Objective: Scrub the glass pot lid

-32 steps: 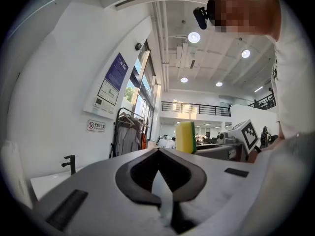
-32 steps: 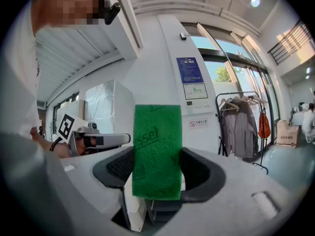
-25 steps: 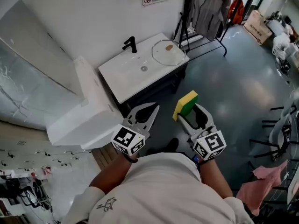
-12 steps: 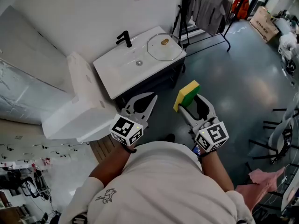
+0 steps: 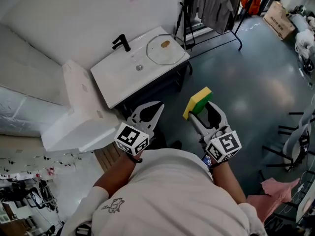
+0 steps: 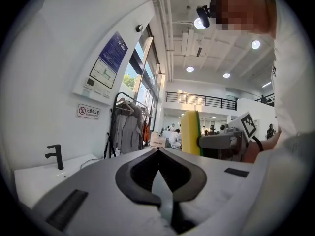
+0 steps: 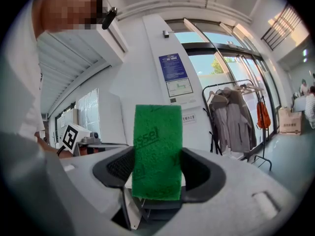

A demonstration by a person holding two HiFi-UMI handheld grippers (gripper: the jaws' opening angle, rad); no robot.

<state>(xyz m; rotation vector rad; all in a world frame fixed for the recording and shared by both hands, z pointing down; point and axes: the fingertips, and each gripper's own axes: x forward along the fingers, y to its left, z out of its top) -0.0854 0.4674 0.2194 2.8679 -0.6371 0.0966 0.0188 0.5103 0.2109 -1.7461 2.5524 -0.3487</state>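
Left hand-held gripper (image 5: 160, 104): nearest item, low centre of the head view; jaws fully together, nothing between them
Right hand-held gripper (image 5: 199, 112): beside the left one; jaws clamped on a sponge (image 5: 198, 101) that stands up out of the tips
Counter (image 5: 115, 82): white basin top on a dark cabinet, beyond both grippers, against the wall
Glass pot lid (image 5: 170, 54): flat on the counter's right end, knob up, well apart from both grippers; not yet touched
Tap (image 5: 120, 42): black, at the back edge of the counter, left of the lid
Clothes rack (image 5: 212, 4): farthest item, past the counter's right end
Step in hand (judgement): carrying the sponge to the lid; scrubbing not begun
Handling advice: meet the glass with the sponge's green face, flat rather than on its edge; a loose lid on a smooth top will likely slide, so open the left jaws and pin the knob or rim before pressing
Head view only: the lid and where it lies; the sponge's yellow side
Right gripper view only: the green face filling the gap between the jaws, with pressed lettering
Left gripper view only: its jaw tips meeting; the sponge seen from the side
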